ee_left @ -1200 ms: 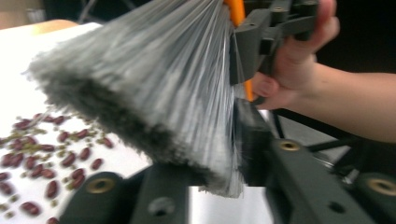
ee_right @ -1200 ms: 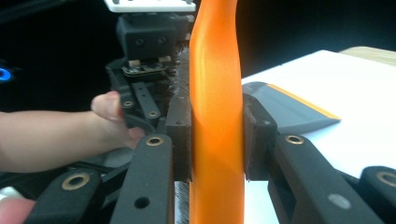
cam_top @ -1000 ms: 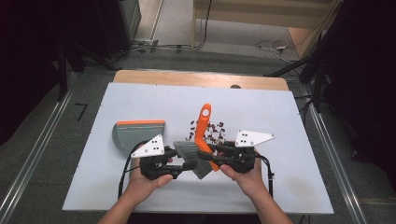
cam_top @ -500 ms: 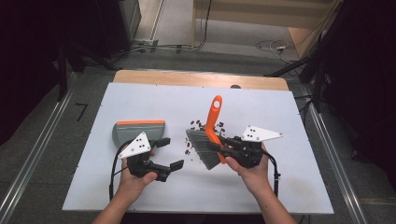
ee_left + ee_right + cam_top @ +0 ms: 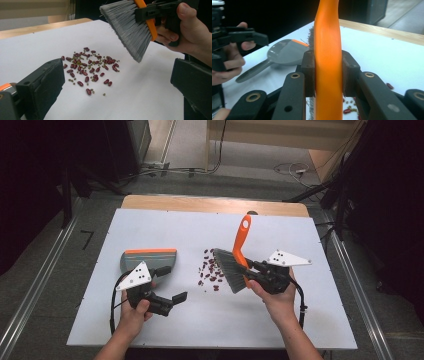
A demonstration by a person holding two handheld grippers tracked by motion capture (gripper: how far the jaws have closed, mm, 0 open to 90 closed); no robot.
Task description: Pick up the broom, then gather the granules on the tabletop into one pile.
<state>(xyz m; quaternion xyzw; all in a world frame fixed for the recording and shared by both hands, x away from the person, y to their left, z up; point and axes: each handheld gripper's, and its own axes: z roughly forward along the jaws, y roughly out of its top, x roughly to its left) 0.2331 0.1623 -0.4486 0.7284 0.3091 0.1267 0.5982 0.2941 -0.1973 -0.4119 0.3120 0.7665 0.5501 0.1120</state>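
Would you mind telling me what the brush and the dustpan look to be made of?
The brush looks like glossy orange moulded plastic, given the sheen along its handle, with fine grey synthetic-looking bristles. The dustpan seems smooth grey plastic with an orange lip, possibly rubber; that is hard to tell.

The left gripper [image 5: 171, 283] sits at near left, held level, its jaws just opened wide with nothing between them. The right gripper [image 5: 246, 268] sits at near right, jaws clamped. Both forearms enter from the near edge, well apart.
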